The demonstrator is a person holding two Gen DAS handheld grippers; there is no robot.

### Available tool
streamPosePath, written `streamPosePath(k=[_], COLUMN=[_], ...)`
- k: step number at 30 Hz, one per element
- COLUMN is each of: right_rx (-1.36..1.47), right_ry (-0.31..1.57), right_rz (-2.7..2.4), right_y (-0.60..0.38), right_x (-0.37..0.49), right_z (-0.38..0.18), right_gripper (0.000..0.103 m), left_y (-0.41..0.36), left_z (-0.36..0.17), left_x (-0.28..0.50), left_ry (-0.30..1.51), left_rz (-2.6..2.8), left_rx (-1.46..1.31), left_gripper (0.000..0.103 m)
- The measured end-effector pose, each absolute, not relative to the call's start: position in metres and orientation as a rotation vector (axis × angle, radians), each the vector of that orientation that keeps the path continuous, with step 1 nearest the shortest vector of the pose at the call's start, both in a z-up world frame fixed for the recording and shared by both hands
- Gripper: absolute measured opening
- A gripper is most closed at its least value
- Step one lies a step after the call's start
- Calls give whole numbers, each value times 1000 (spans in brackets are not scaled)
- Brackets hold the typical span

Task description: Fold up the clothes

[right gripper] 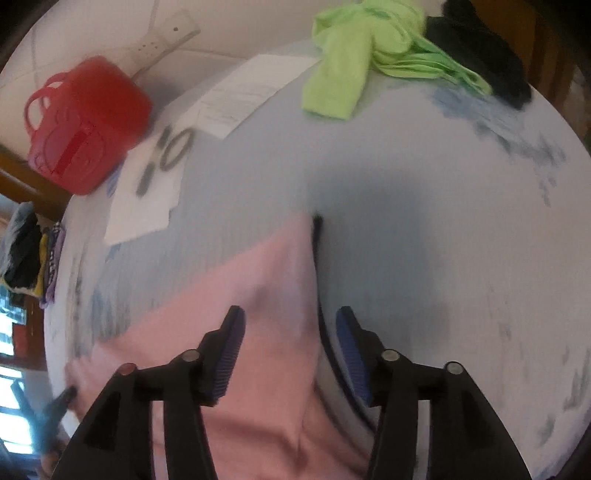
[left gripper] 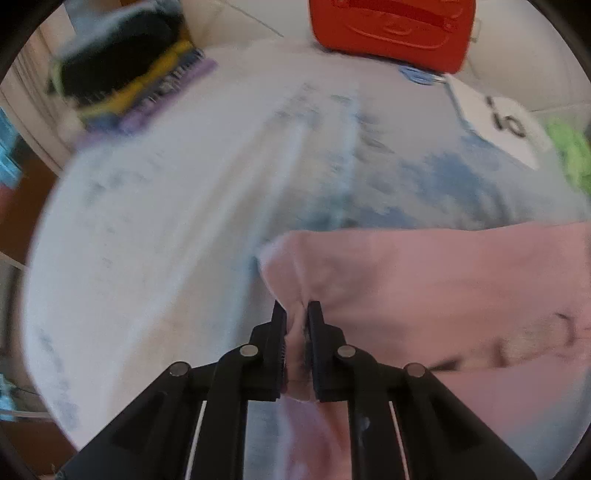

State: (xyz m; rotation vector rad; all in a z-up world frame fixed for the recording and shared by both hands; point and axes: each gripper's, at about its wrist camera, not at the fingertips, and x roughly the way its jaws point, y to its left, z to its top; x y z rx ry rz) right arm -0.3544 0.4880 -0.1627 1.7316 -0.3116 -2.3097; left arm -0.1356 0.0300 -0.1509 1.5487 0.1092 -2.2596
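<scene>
A pink garment (left gripper: 424, 280) lies on a table under a pale blue-and-white cloth (left gripper: 166, 221). My left gripper (left gripper: 296, 314) is shut on a corner fold of the pink garment, and the fabric bunches between its fingers. In the right wrist view the pink garment (right gripper: 258, 295) spreads below my right gripper (right gripper: 290, 317), which is open and hovers over the garment's right edge. The left gripper's tip shows at the lower left of that view (right gripper: 62, 398).
A red plastic basket (left gripper: 391, 29) (right gripper: 85, 122) stands at the table's far edge. White papers with a dark ring and pen (right gripper: 155, 177) lie near it. A green garment (right gripper: 369, 51) and a dark garment (right gripper: 480, 55) lie at the far side. A stack of folded clothes (left gripper: 129, 70) sits at the far left.
</scene>
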Motion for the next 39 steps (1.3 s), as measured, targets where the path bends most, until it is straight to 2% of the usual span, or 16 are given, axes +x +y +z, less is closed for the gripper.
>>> streamPosePath(k=[2,4,5,7,8,10,12,13,16,17,23,27,30,33,37,39], right_rx=[1754,1760,1744,1753,1754,1726,1634,1597,1538,1534,1566,1660,1605,1528,1501,1502], right_ry=[-250,-55,92,177,118,58,32,-10,-111,-126,-114,11,42,6,-195,-203], right_rz=[-2296,-2292,-2333,-2403,-2397,-2398,-2409,-2365,-2189,-2133,-1975,-1853,-1851,-2042,-2177,-2193], right_y=[479,460,452,453,457,461,461,460,453,450,446,421,402,408,454,471], right_x=[-366,-371,-373,-383,-385,-384,-364,-351,-310,-297,-227,-211,-220,-246,-265,-263], right_z=[-169,-172,-170,-169,-167,-159,-139,-131,-119,-118,-123,-146,-155,-148,-128,-126], right_gripper=[60,30,5,5,5,11,31,33,33,33,33,33,33,33,35,37], left_y=[26,20,16,9,8,8,13,17,29,36,54,55,53,50,52,55], left_z=[-151,-155,-157,-153,-148,-129,-111,-106,-102,-105,-133,-157,-167,-167,-151,-144], left_x=[-135,-133,-133,-126,-123,-115,-108,-106,-102,-100,-79,-68,-62,-54,-39,-30], left_ry=[3,-20,-28,110,161,260,341,375,424,402,386,348,356,378,379,400], left_rz=[-2215,-2192,-2182,-2228,-2257,-2320,-2371,-2390,-2424,-2417,-2338,-2262,-2230,-2197,-2188,-2195], left_rx=[1527,1534,1538,1558,1546,1506,1466,1460,1471,1478,1553,1593,1591,1567,1502,1468], left_gripper=[11,11,11,11,11,11,14,20,41,42,43,43,43,46,46,46])
